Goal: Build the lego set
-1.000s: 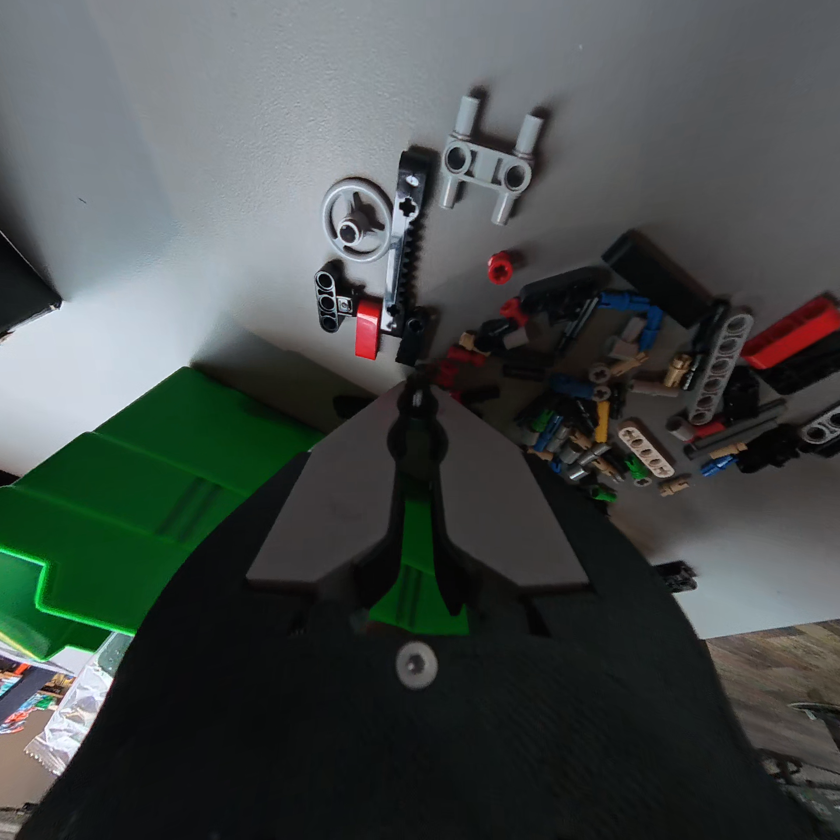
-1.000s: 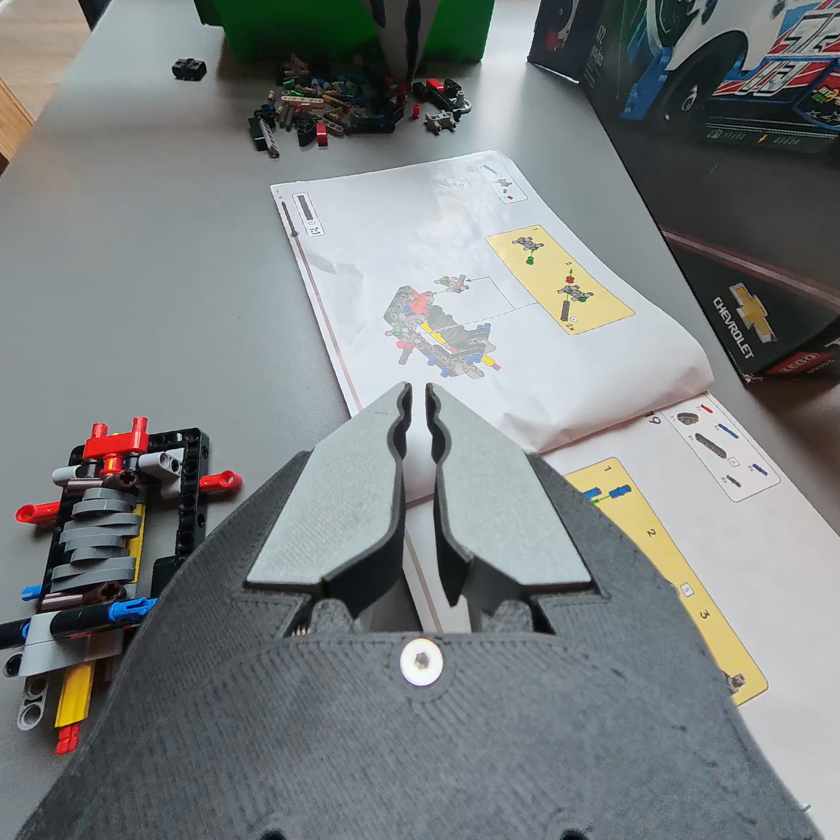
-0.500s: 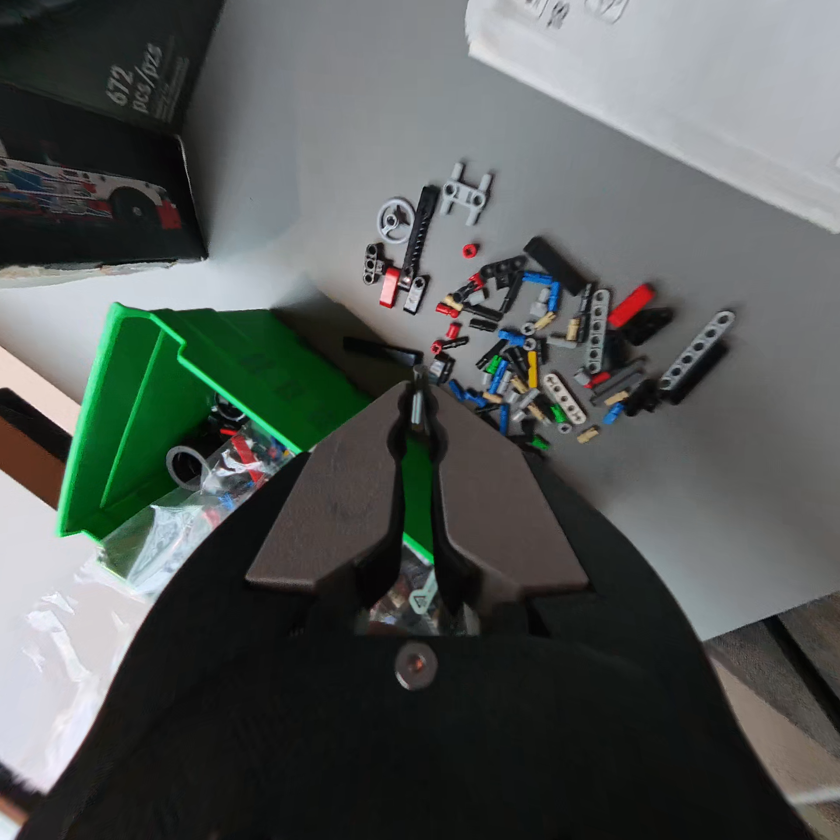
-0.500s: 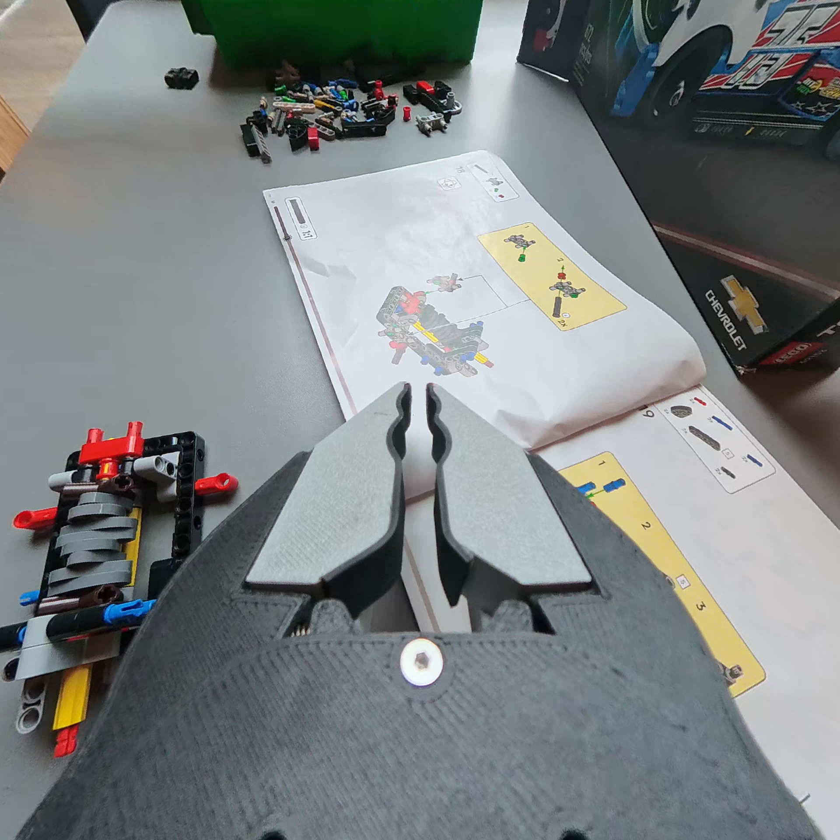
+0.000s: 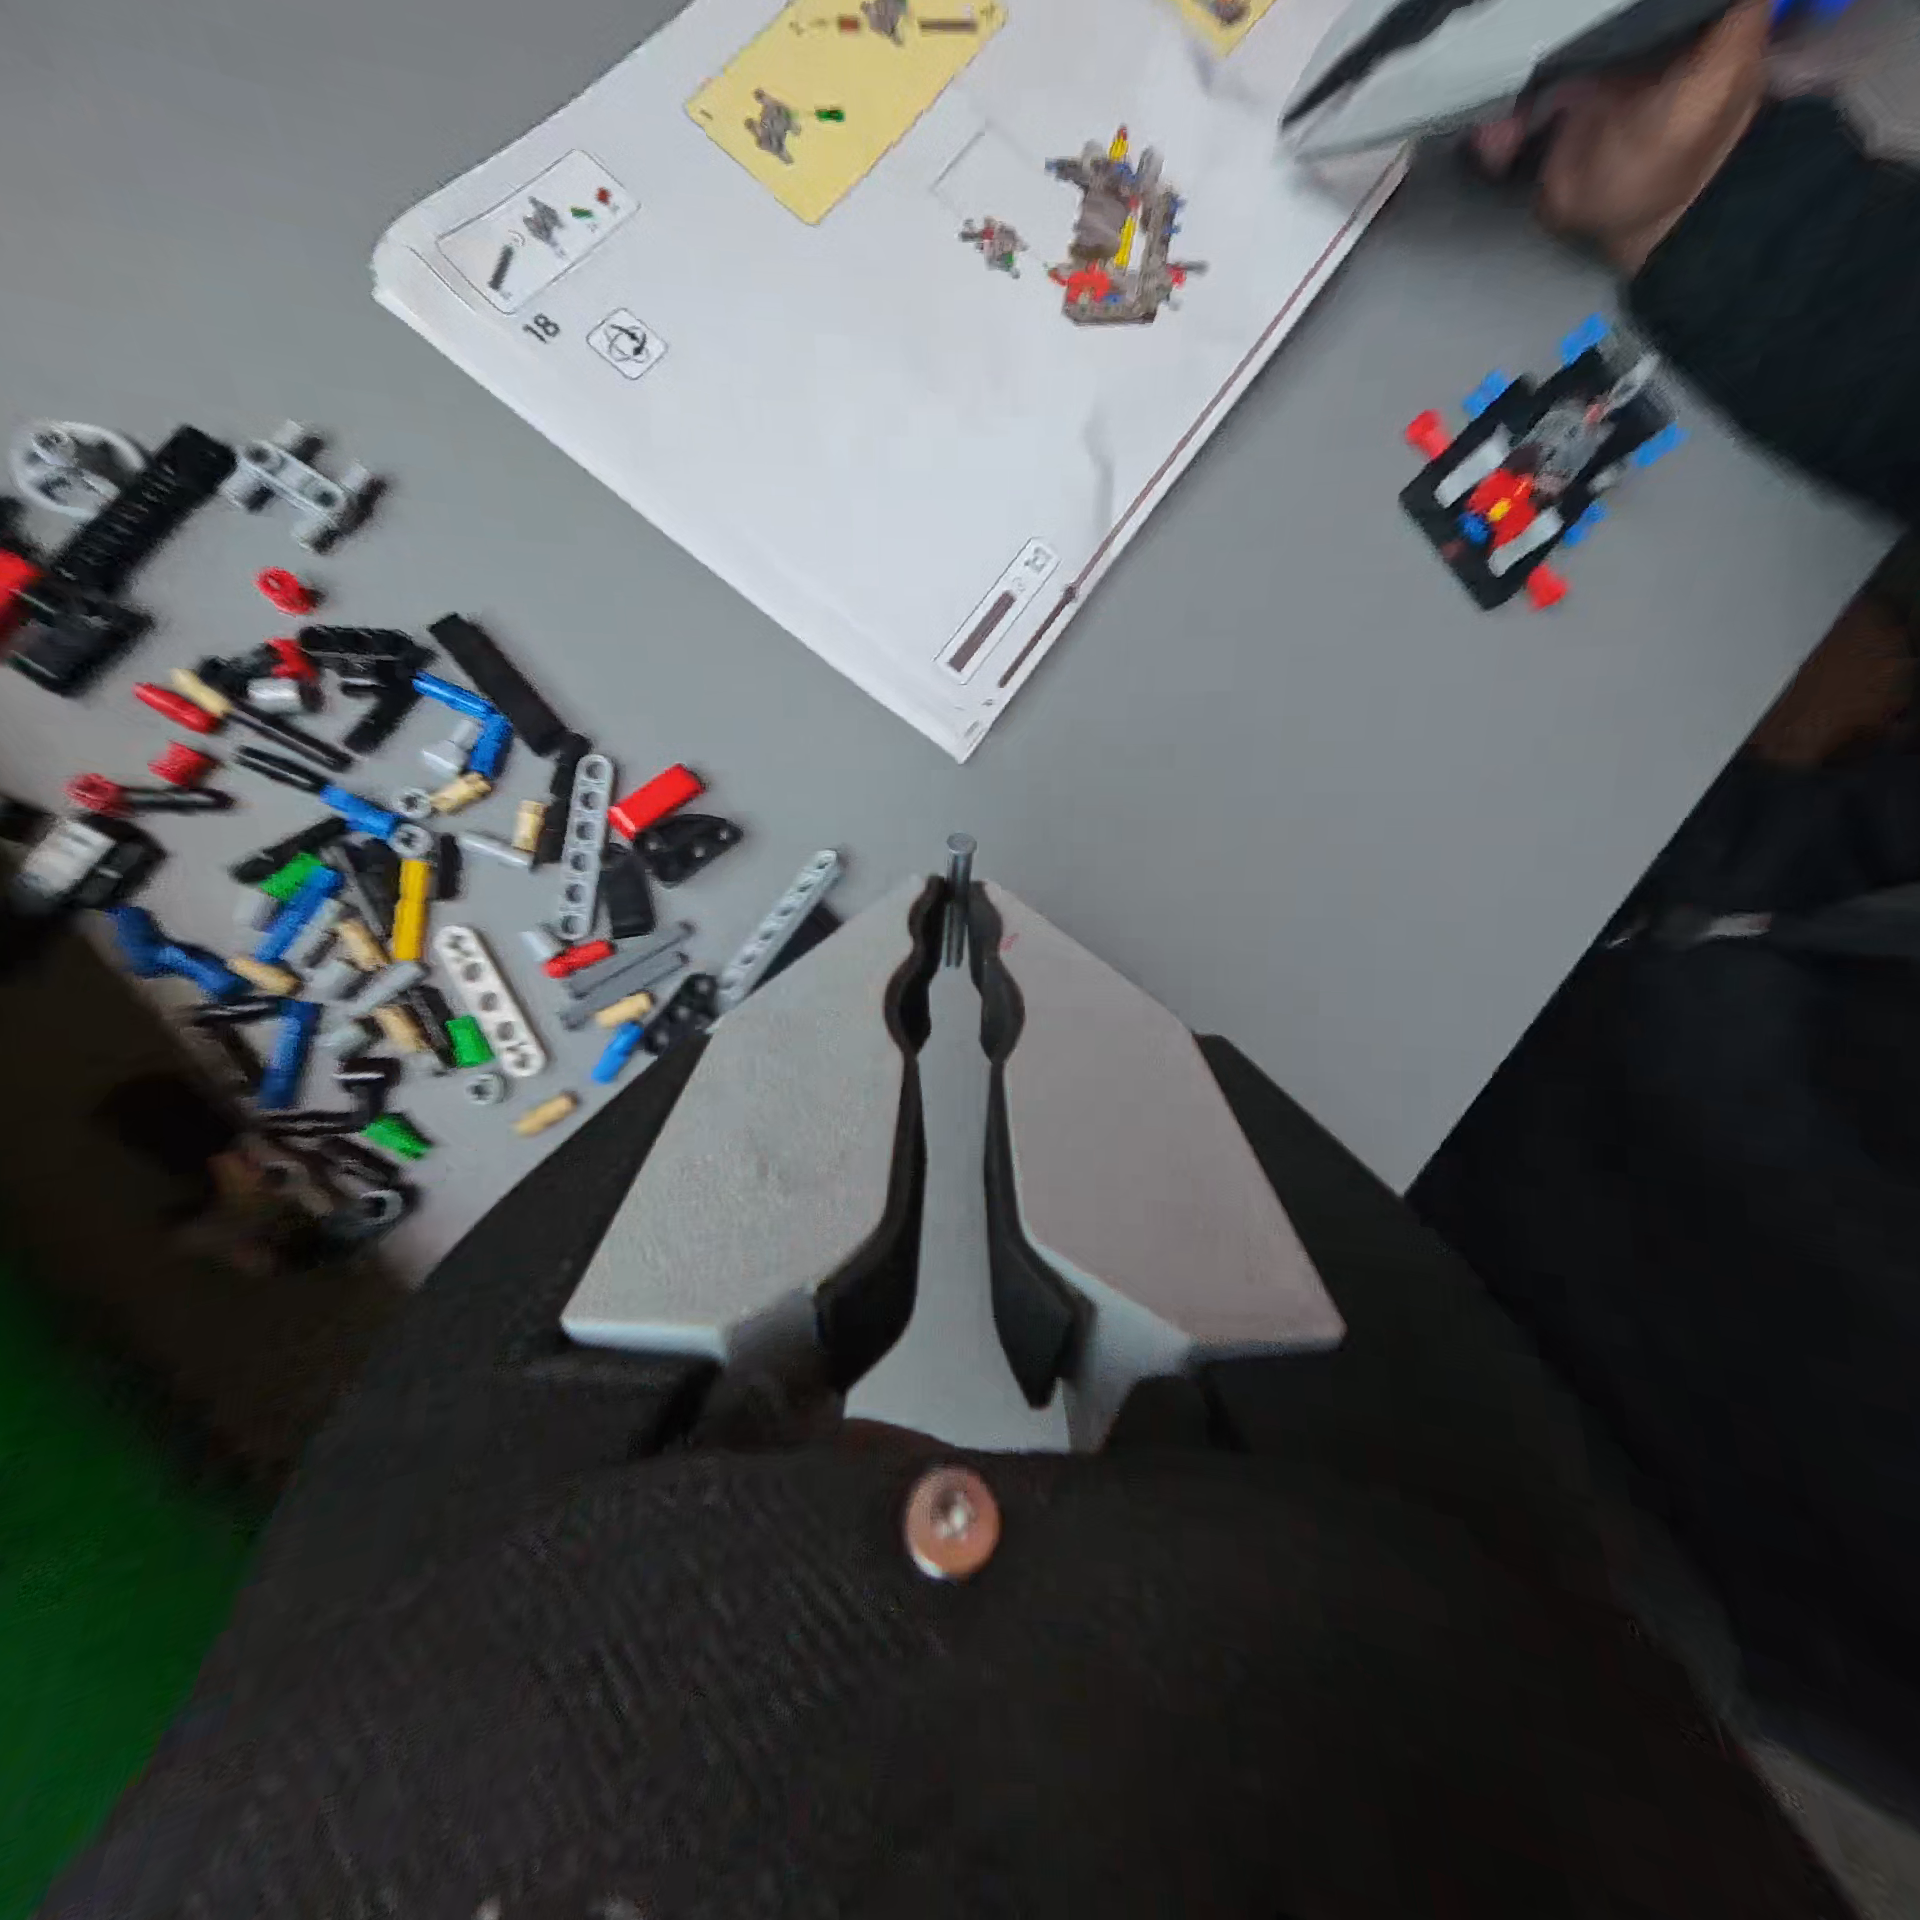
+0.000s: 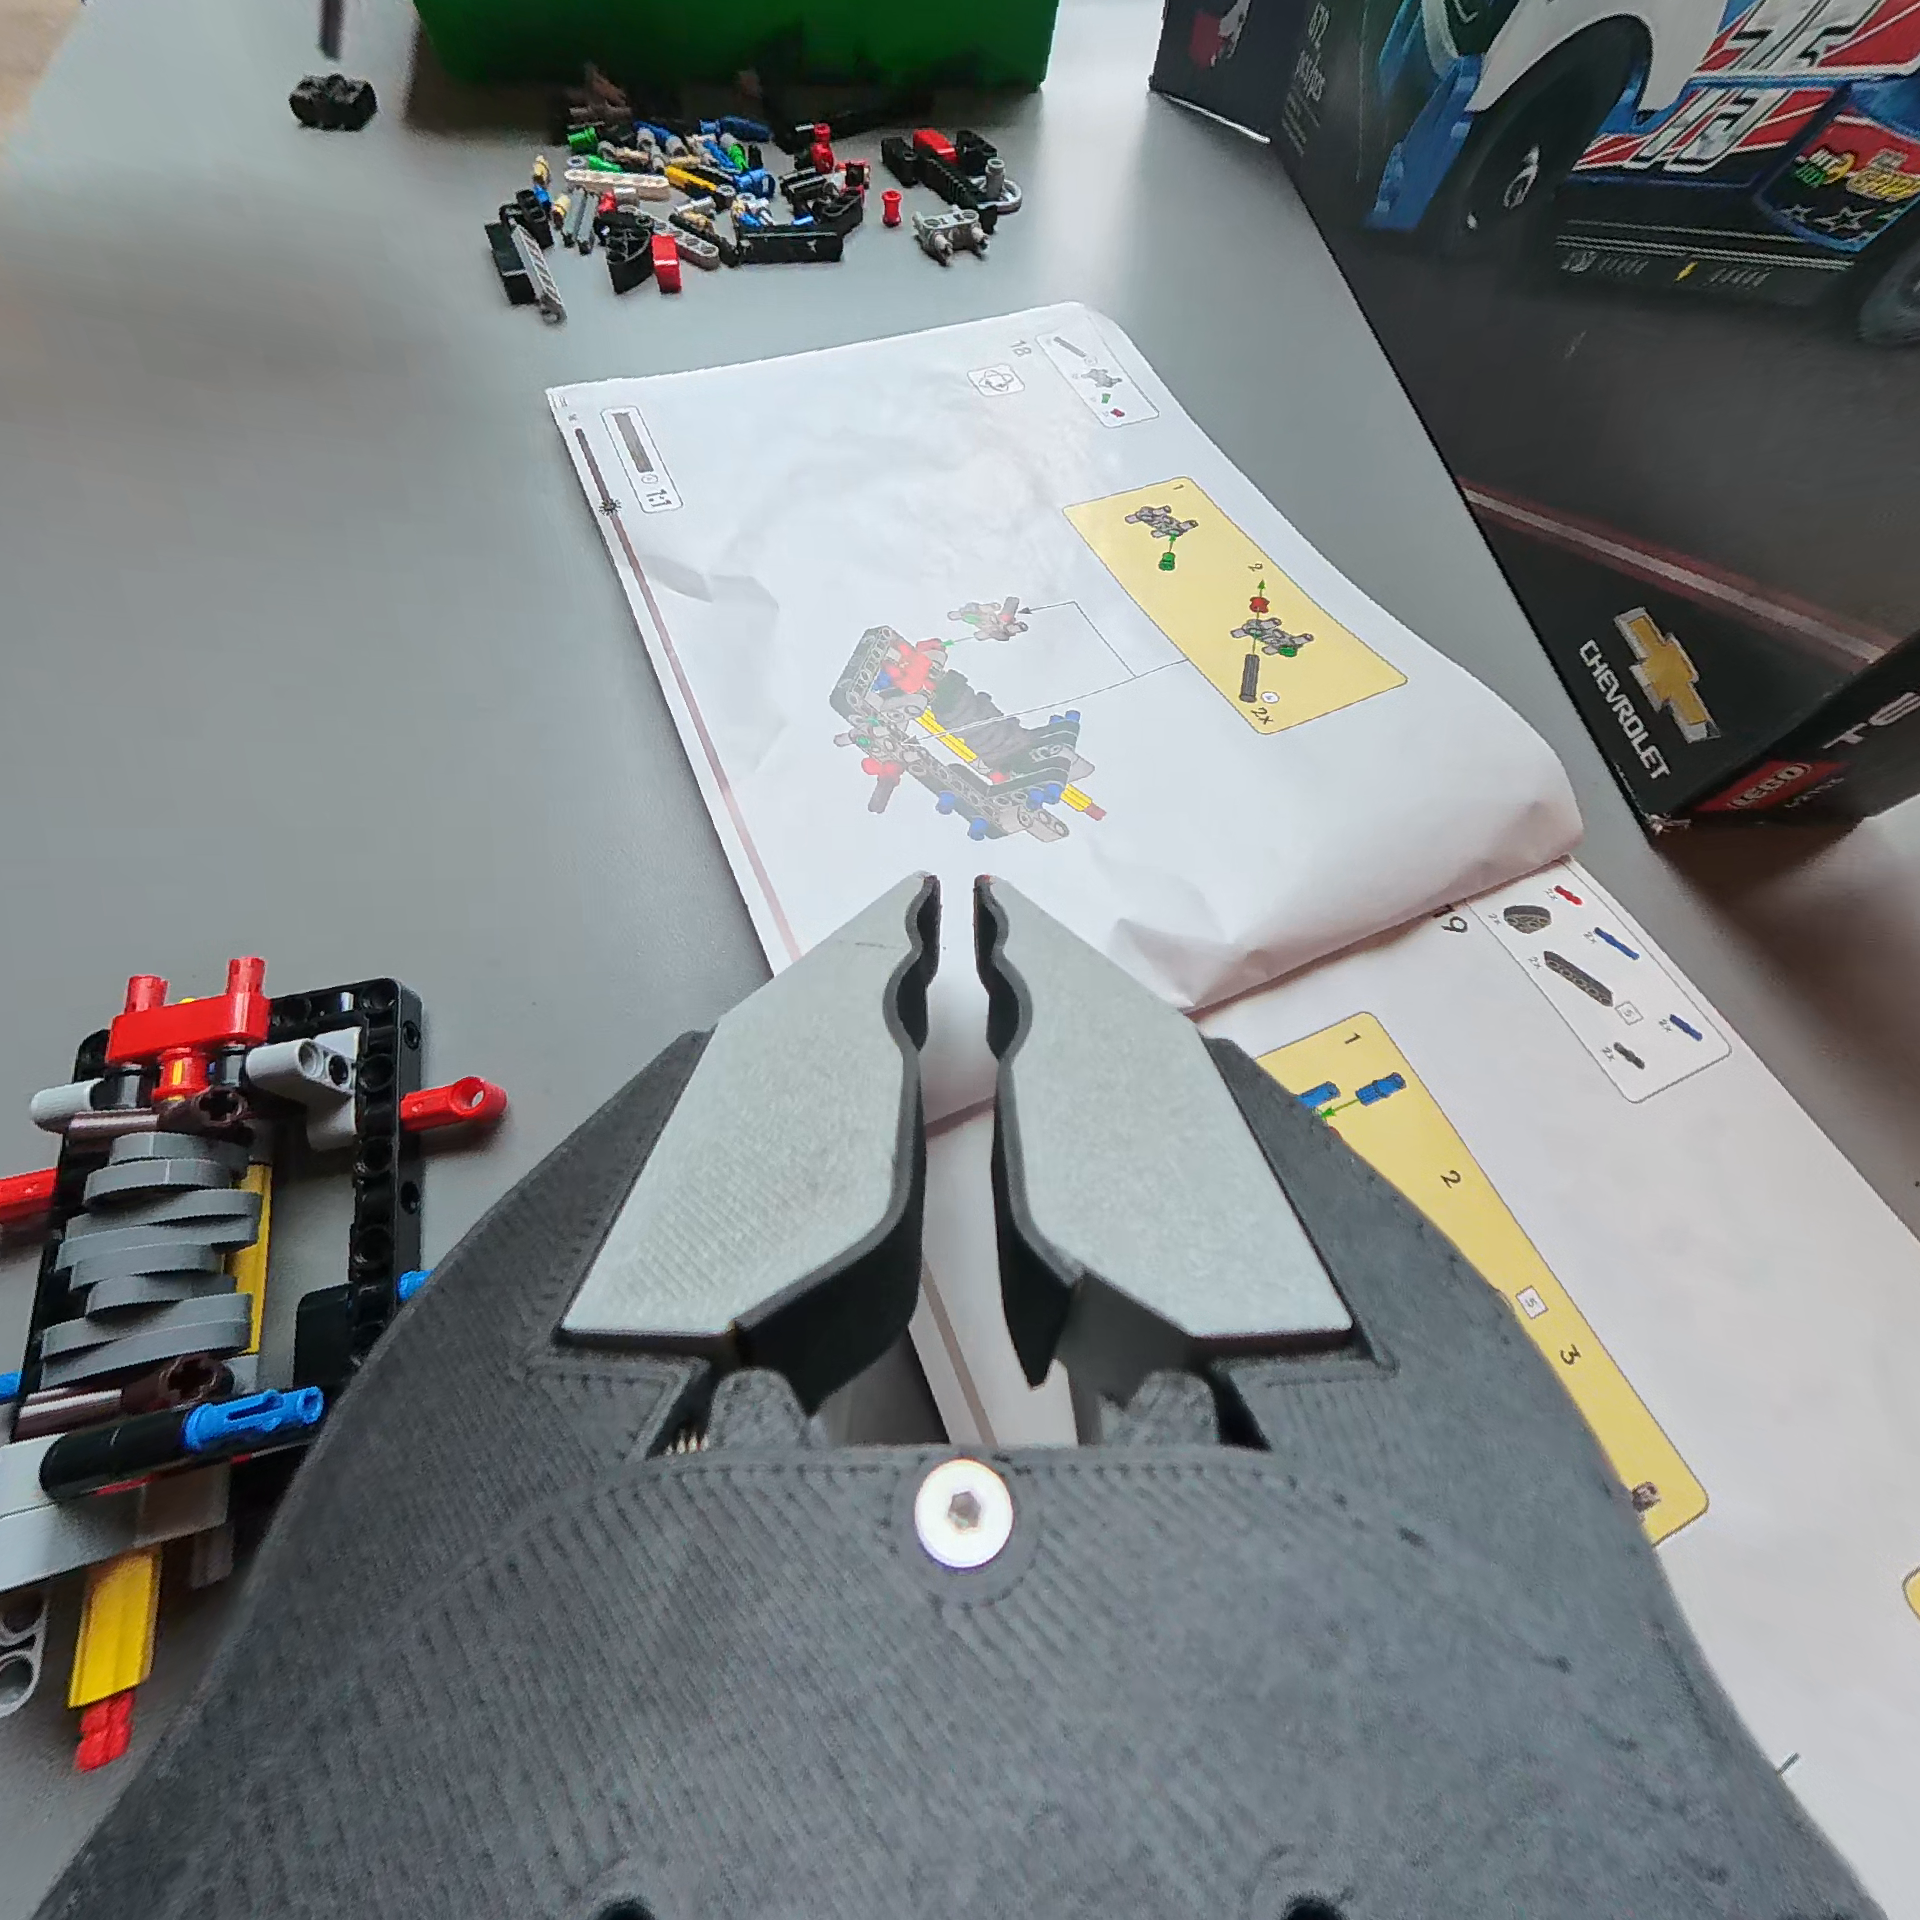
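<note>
1. Grey tabletop (image 6: 260, 540) carries everything seen here, with the open instruction booklet (image 6: 935, 499) lying near its middle; places below are given relative to that booklet.
2. Left gripper (image 5: 958, 896) hangs above the table off the booklet's corner, pointing forward and down, its fingers pinched together on a thin grey axle (image 5: 960, 868) whose end sticks out just past the tips.
3. Right gripper (image 6: 957, 885) points along the booklet at a low angle, tips over the near edge of the upper page. Its jaws stand a narrow slit apart and hold nothing.
4. In the left wrist view, a person's hand (image 5: 1621, 156) in a dark sleeve shows, blurred, at the booklet's far side, wrapped around the other gripper's handle.
5. Partly built lego frame (image 6: 218, 1195), black with grey, red, yellow and blue parts, lies flat on the table just left of the booklet in the right wrist view, beside the right gripper's body.
6. Loose lego pieces (image 6: 727, 197) are scattered in a heap beyond the booklet's far end, with a green bin (image 6: 727, 42) right behind them.
7. Printed set box (image 6: 1662, 312) stands upright along the booklet's right side.
</note>
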{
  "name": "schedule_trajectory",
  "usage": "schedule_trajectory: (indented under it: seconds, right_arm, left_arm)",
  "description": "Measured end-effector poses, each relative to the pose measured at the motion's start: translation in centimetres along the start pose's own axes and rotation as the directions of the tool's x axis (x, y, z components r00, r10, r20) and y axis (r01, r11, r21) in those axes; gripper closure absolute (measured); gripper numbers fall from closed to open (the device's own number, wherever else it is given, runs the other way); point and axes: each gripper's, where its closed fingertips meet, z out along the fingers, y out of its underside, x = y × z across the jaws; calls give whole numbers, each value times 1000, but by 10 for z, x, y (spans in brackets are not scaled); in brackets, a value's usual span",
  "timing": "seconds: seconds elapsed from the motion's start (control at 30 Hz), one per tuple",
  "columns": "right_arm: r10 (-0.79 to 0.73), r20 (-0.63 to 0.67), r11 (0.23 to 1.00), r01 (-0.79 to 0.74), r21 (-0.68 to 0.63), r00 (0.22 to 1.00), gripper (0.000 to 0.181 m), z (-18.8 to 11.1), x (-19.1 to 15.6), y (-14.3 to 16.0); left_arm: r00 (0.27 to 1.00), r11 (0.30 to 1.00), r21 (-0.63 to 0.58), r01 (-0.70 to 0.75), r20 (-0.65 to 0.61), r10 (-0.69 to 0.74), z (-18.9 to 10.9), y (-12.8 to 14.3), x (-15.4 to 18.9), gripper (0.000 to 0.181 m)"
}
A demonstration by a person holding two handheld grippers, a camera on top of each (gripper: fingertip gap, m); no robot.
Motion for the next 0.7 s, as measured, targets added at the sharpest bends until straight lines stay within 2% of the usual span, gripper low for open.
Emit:
schedule_trajectory:
  seconds: [0.07, 0.13, 0.2, 0.27, 0.37, 0.5, 0.63, 0.7]
  right_arm:
    - [-6, -5, 1000, 6, -2, 1000, 178, 0, 0, 0]
    - [-11, -7, 1000, 11, -5, 1000, 178, 1, 0, 1]
    - [-17, -11, 1000, 17, -9, 1000, 178, 1, -1, 1]
    - [-25, -15, 1000, 24, -14, 1000, 178, 1, -1, 1]
    - [-39, -29, 999, 39, -23, 999, 179, 1, 0, 3]
    - [-47, -33, 999, 46, -30, 998, 179, 2, 0, 4]
    - [-56, -32, 998, 55, -32, 998, 179, 2, -1, 4]
    - [-59, -28, 998, 58, -32, 998, 178, 2, -2, 4]
  left_arm:
    - [984, 977, 158, 141, -130, -121, 3, -3, 16, 180]
    - [920, 907, 276, 318, -322, -224, 1, -11, 32, 180]
    - [815, 817, 328, 474, -516, -265, -5, -19, 47, 180]
    - [740, 756, 332, 564, -609, -285, -6, -22, 55, 181]
    - [753, 758, 318, 569, -573, -324, 9, -14, 58, 181]
    - [681, 701, 311, 642, -651, -335, 10, -22, 63, 180]
    - [637, 680, 271, 682, -677, -369, 20, -18, 64, 180]
    - [664, 689, 293, 663, -656, -359, 22, -20, 64, 180]
